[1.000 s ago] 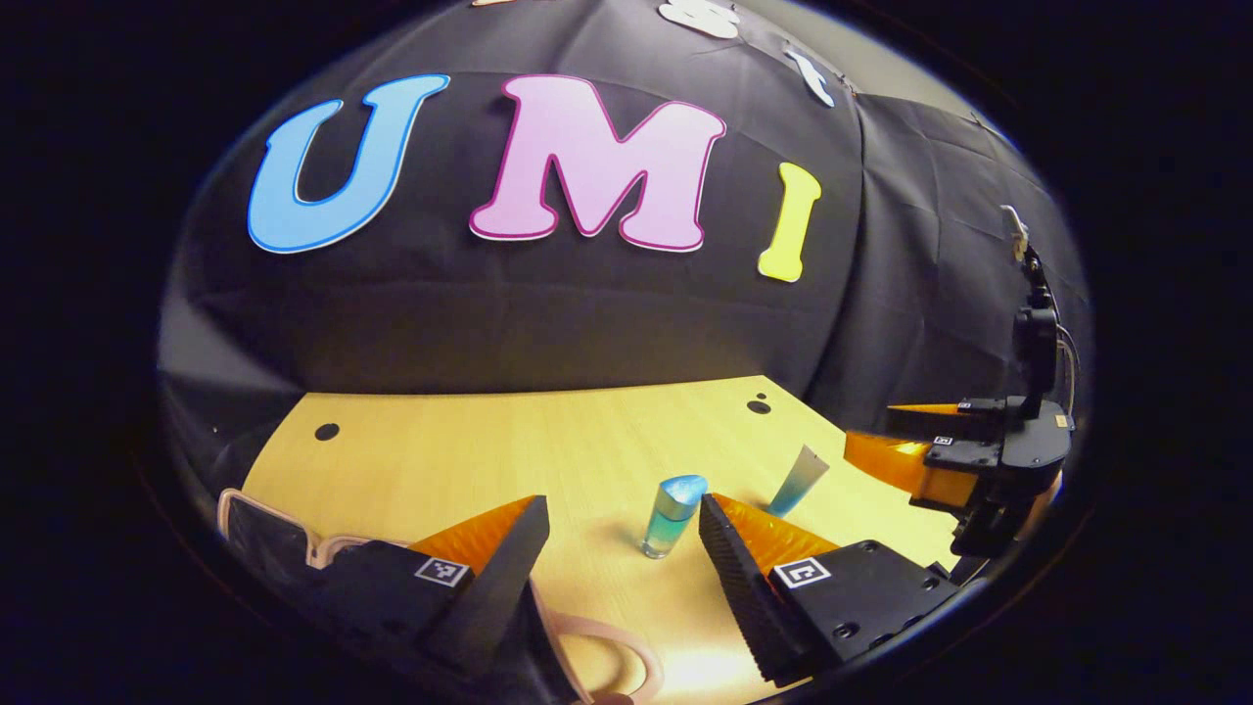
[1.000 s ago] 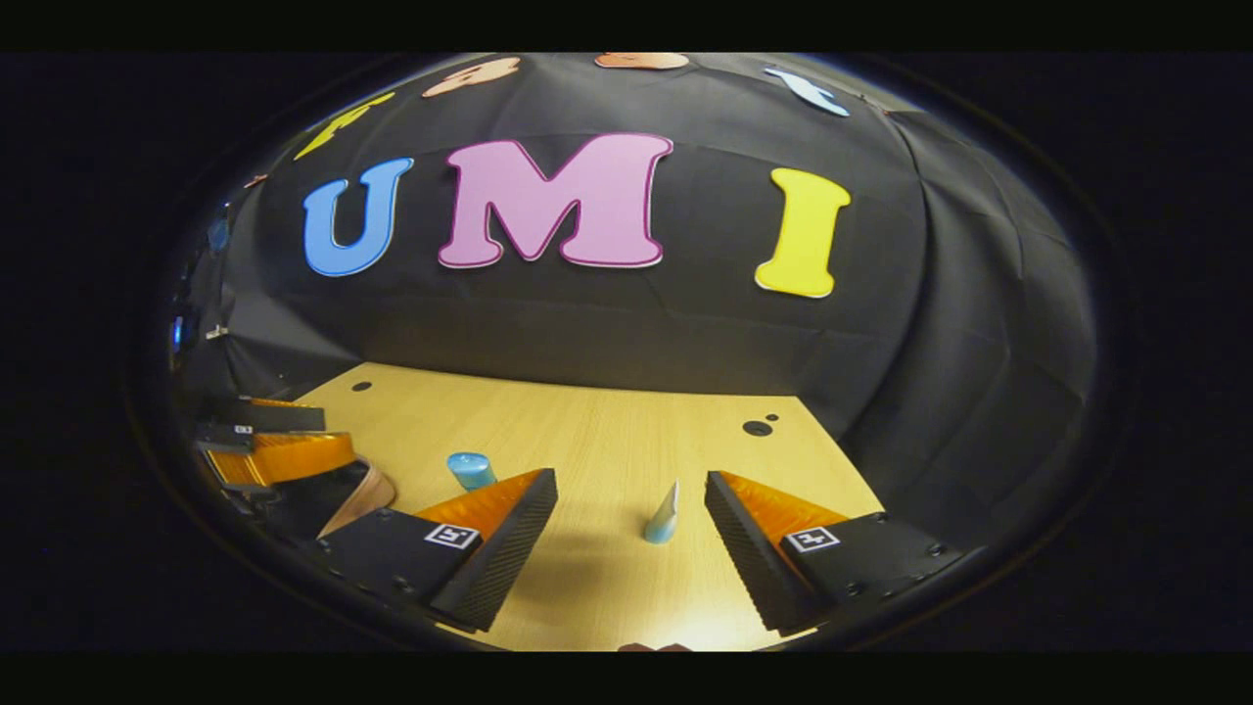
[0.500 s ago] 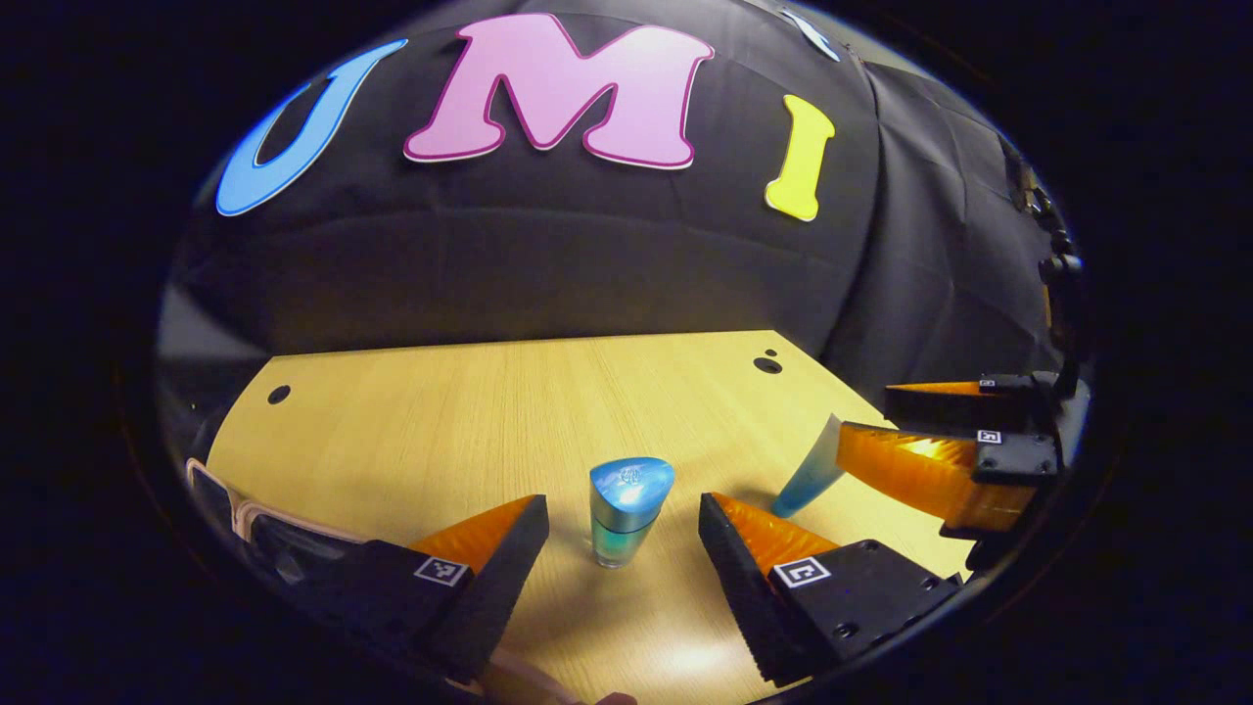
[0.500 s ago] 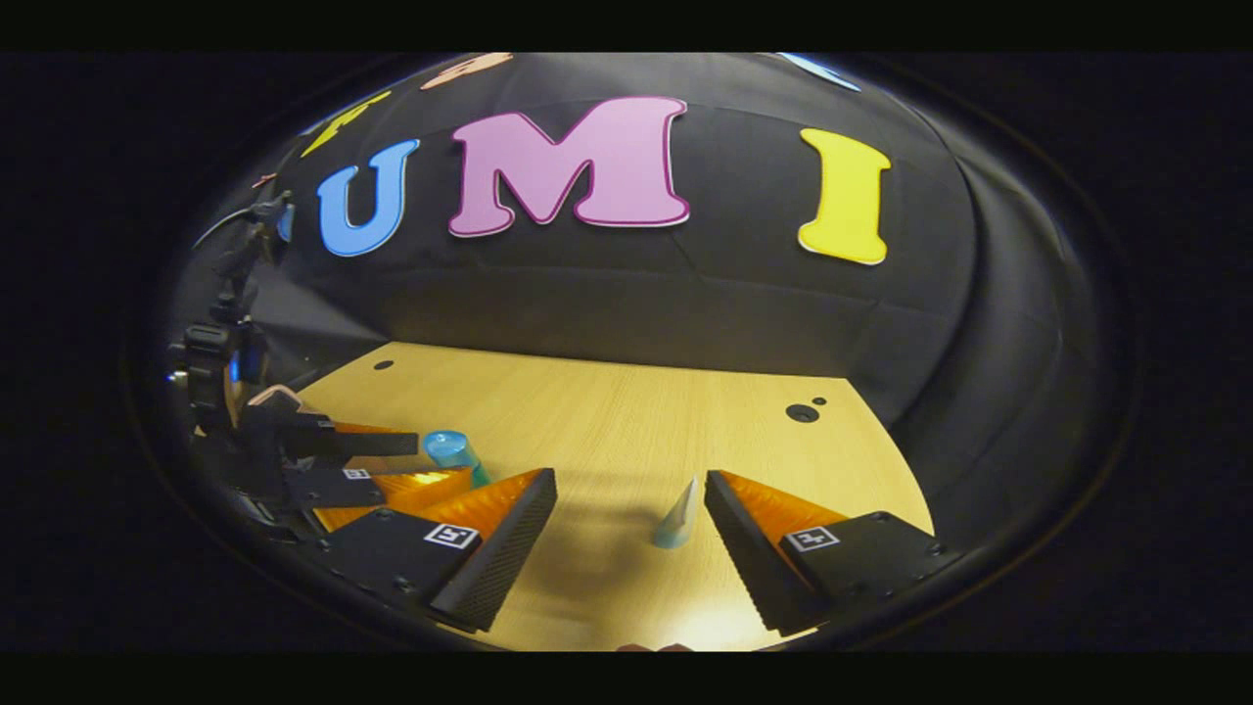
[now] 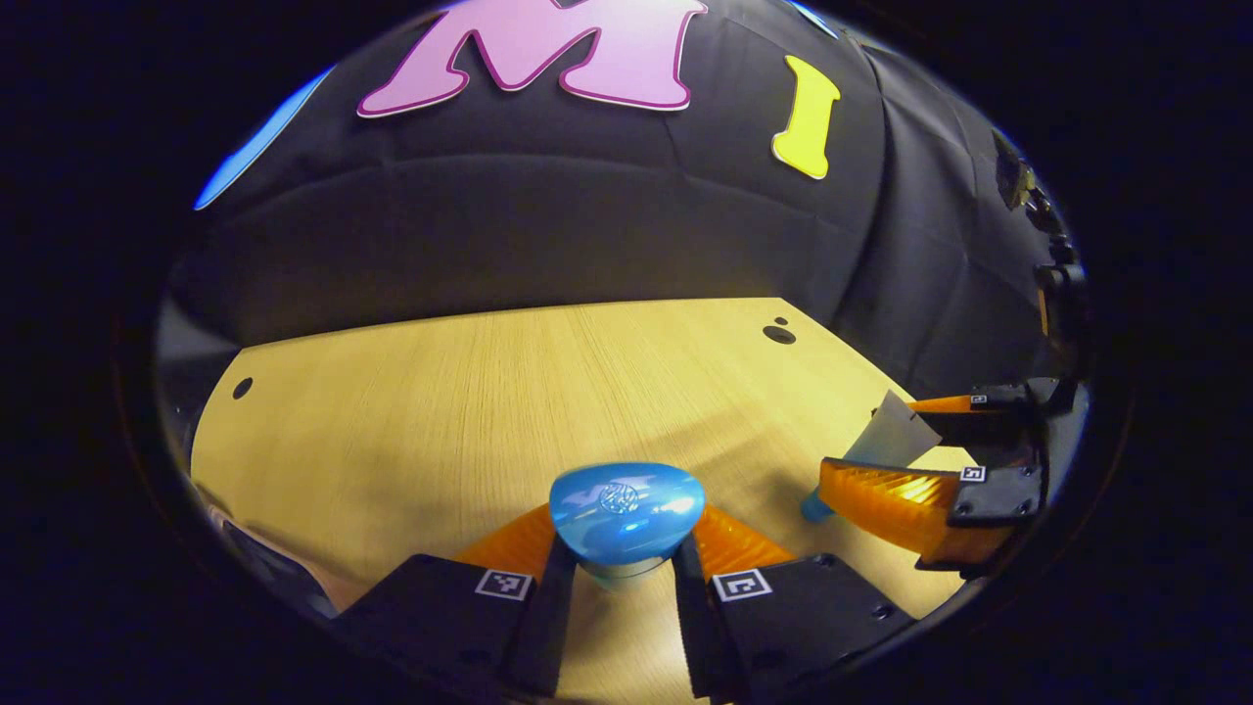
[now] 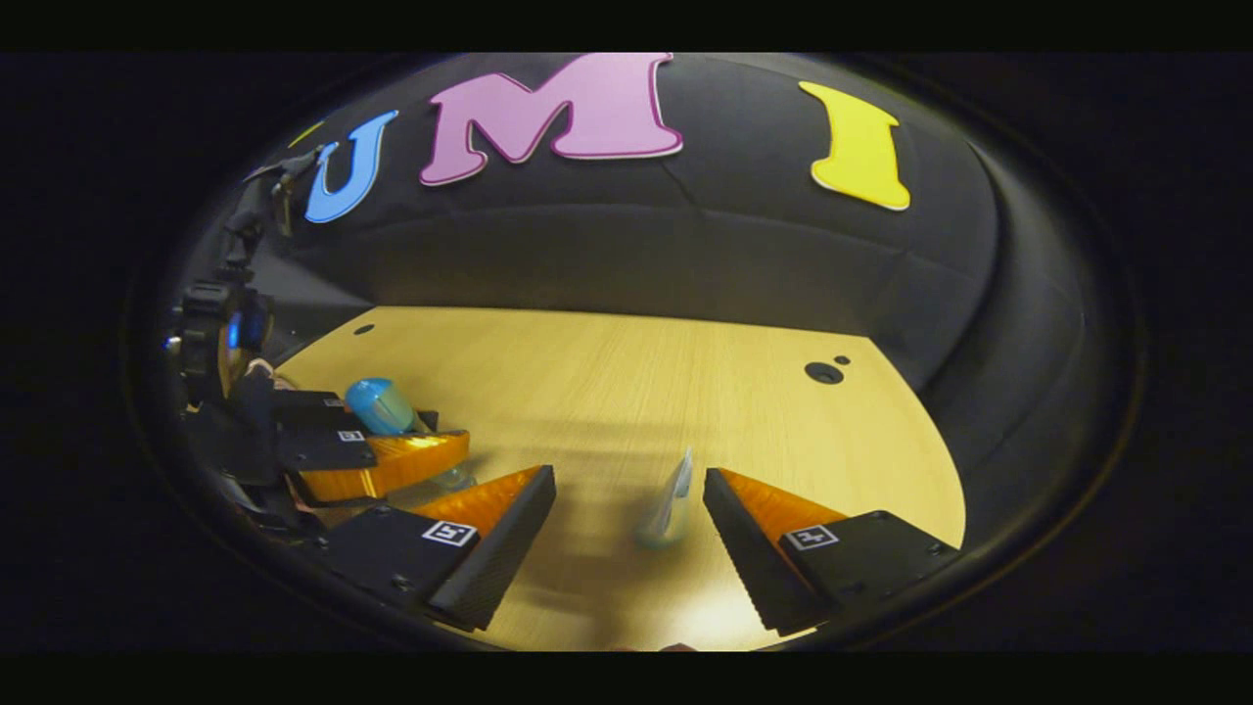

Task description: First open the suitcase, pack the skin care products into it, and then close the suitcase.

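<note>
Your left tool point(image 5: 615, 578) grips the upright blue-capped bottle point(image 5: 626, 511) at six o'clock in the left gripper view, both fingers against its sides, on the pale wooden counter point(image 5: 509, 392). Your right tool point(image 6: 628, 529) stands open around the small pale blue tube point(image 6: 671, 504), which stands upright near the right finger; I cannot tell if they touch.

Left gripper point(image 5: 615, 573) has its fingers drawn close together; right gripper point(image 6: 629, 490) stands spread wide.
</note>
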The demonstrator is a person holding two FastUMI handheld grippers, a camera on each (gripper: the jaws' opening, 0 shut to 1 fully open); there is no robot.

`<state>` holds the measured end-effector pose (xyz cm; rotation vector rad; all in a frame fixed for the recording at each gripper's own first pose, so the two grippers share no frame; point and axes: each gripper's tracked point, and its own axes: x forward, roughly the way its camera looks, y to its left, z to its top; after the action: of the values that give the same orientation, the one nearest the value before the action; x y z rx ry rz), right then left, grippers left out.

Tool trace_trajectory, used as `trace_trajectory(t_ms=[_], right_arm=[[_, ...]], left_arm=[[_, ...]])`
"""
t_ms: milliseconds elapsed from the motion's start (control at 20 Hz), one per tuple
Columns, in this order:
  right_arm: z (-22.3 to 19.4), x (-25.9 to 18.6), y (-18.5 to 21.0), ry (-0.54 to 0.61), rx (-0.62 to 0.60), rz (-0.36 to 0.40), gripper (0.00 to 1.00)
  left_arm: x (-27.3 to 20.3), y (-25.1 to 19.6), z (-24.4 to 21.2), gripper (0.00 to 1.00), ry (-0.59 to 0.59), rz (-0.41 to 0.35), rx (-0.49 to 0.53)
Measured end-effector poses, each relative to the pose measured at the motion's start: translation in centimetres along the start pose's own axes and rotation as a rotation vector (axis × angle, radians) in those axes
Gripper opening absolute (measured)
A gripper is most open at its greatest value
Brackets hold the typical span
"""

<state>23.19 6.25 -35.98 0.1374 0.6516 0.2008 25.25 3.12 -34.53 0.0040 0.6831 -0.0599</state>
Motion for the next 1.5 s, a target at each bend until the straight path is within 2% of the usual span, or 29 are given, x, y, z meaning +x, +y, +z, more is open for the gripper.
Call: trace_trajectory(t_ms=[150, 200, 300, 400, 500, 550, 650, 700, 750, 800, 850, 1000, 1050, 1100, 1150, 1200, 1250, 1300, 1350, 1400, 1500], right_arm=[[-1.7, 1.9, -0.1, 0.045, 0.025, -0.003, 0.98], [-3.2, 2.5, -0.7, 0.093, 0.024, -0.035, 0.96], [-2.9, 2.7, -1.0, 0.093, 0.055, -0.045, 0.63], [-3.1, 2.3, -1.0, 0.110, 0.050, -0.046, 0.30], [-2.6, 1.8, -0.9, 0.103, 0.028, -0.049, 0.25], [-2.4, 1.5, -0.9, 0.093, 0.021, -0.054, 0.29], [-1.3, -0.3, 0.1, 0.058, 0.012, -0.038, 0.20], [-0.4, -1.2, 0.7, 0.031, 0.003, -0.030, 0.30], [0.3, -1.7, 1.0, 0.009, -0.008, -0.022, 0.20], [1.2, -2.5, 1.6, -0.017, -0.015, -0.012, 0.25], [1.8, -3.9, 2.5, -0.037, -0.023, -0.007, 0.25], [2.9, -6.6, 5.4, -0.078, -0.023, 0.033, 0.25], [3.3, -7.5, 6.3, -0.093, -0.032, 0.044, 0.25], [3.7, -8.3, 7.3, -0.112, -0.044, 0.054, 0.22], [3.9, -9.0, 8.1, -0.132, -0.057, 0.062, 0.25], [3.9, -9.6, 9.0, -0.146, -0.071, 0.068, 0.25], [3.5, -10.3, 9.5, -0.148, -0.080, 0.069, 0.25], [3.0, -10.8, 10.0, -0.142, -0.080, 0.075, 0.31], [2.7, -11.2, 10.5, -0.140, -0.070, 0.080, 0.19], [2.5, -11.9, 10.9, -0.142, -0.057, 0.078, 0.25], [2.0, -13.4, 11.4, -0.147, -0.059, 0.072, 0.25]], left_arm=[[-0.1, 0.0, 0.0, 0.53, 0.011, 0.029, -0.016], [-0.1, 0.0, -0.2, 0.53, 0.023, 0.035, -0.014], [-0.2, -0.4, 0.0, 0.53, 0.044, 0.030, 0.007], [-0.8, -0.7, 0.1, 0.49, 0.070, 0.001, -0.025], [-2.1, -0.4, 1.5, 0.46, 0.060, -0.015, -0.069], [-3.5, 0.1, 2.1, 0.48, 0.051, -0.013, -0.076], [-6.2, 1.3, 3.3, 0.48, 0.037, -0.014, -0.075], [-7.6, 2.0, 4.0, 0.48, 0.037, -0.018, -0.077], [-8.9, 2.8, 4.5, 0.48, 0.031, -0.021, -0.084], [-10.3, 3.5, 4.8, 0.45, 0.041, -0.029, -0.092], [-11.8, 4.3, 5.0, 0.48, 0.043, -0.033, -0.105], [-16.6, 7.7, 4.3, 0.48, 0.095, -0.018, -0.129], [-18.2, 9.1, 3.8, 0.44, 0.124, -0.003, -0.122], [-19.9, 10.3, 2.9, 0.48, 0.162, 0.006, -0.112], [-21.2, 11.7, 1.9, 0.51, 0.202, 0.014, -0.105], [-22.3, 12.8, 0.6, 0.48, 0.260, 0.014, -0.101], [-23.3, 14.2, -1.0, 0.51, 0.323, 0.025, -0.103], [-24.0, 15.8, -2.6, 0.48, 0.388, 0.049, -0.107], [-24.8, 17.2, -4.2, 0.48, 0.444, 0.069, -0.110], [-25.0, 18.3, -5.6, 0.48, 0.489, 0.080, -0.111], [-25.4, 20.2, -9.4, 0.48, 0.615, 0.094, -0.126]])
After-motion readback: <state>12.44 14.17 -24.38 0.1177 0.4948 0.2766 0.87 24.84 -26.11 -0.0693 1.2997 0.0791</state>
